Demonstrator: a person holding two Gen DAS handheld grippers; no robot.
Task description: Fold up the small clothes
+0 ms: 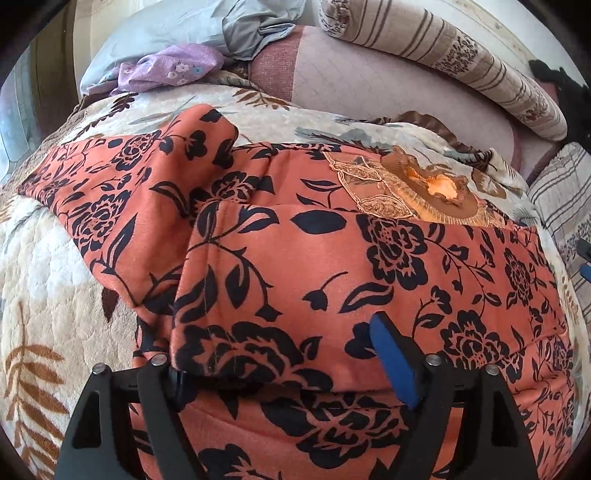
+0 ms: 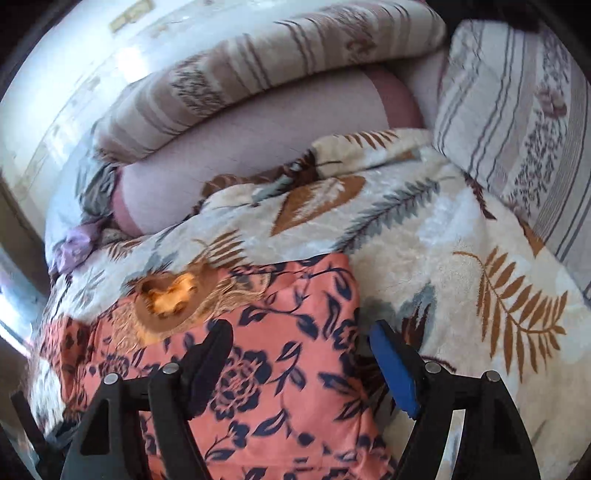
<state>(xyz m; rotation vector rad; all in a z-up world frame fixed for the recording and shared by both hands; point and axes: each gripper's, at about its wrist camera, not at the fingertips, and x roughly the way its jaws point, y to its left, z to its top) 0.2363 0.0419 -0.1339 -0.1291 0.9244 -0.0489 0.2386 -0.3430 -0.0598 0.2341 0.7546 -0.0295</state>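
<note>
A: What am I looking at on the left wrist?
B: I've got the orange floral garment [image 1: 295, 258] spread over a cream leaf-print blanket [image 1: 48, 295]. A fold of it is draped between the fingers of my left gripper [image 1: 280, 354]. Jaws stand wide apart, blue pad [image 1: 391, 358] on the right finger showing, the left fingertip hidden under the cloth. Not pinching as far as I can see.
A: Neckline?
B: Brown embroidered collar [image 1: 424, 188] at the far edge, toward the right. One sleeve [image 1: 129, 177] lies out to the left.
A: Right side?
B: My right gripper [image 2: 301, 343] is spread too, hovering over the garment's [image 2: 258, 369] right edge. Dark finger over the cloth, blue-padded finger [image 2: 391, 365] over the blanket [image 2: 461, 266] just beside the hem. Whether either touches, I can't tell.
A: Background?
B: Striped bolster [image 1: 461, 62] along the far side, striped pillow [image 2: 517, 122] on the right, lilac floral cloth [image 1: 173, 66] and a grey-blue pillow [image 1: 155, 33] far left.
</note>
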